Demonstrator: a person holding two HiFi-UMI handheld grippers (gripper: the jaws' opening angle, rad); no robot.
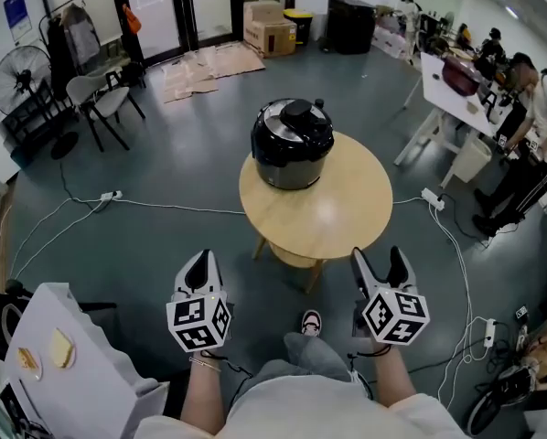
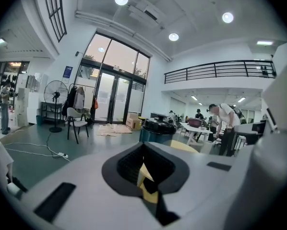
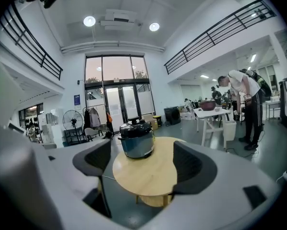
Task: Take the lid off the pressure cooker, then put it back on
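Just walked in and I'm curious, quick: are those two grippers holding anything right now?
Left gripper: closed, holding nothing.
Right gripper: open, empty.

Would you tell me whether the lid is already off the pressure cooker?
No, the lid sits on top of the cooker, which stands at the far side of the table.

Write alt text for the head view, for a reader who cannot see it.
A black pressure cooker with its lid on stands at the far side of a round wooden table. Nearer the camera, short of the table, two hand-held grippers hover empty: the left gripper shut, the right gripper open.
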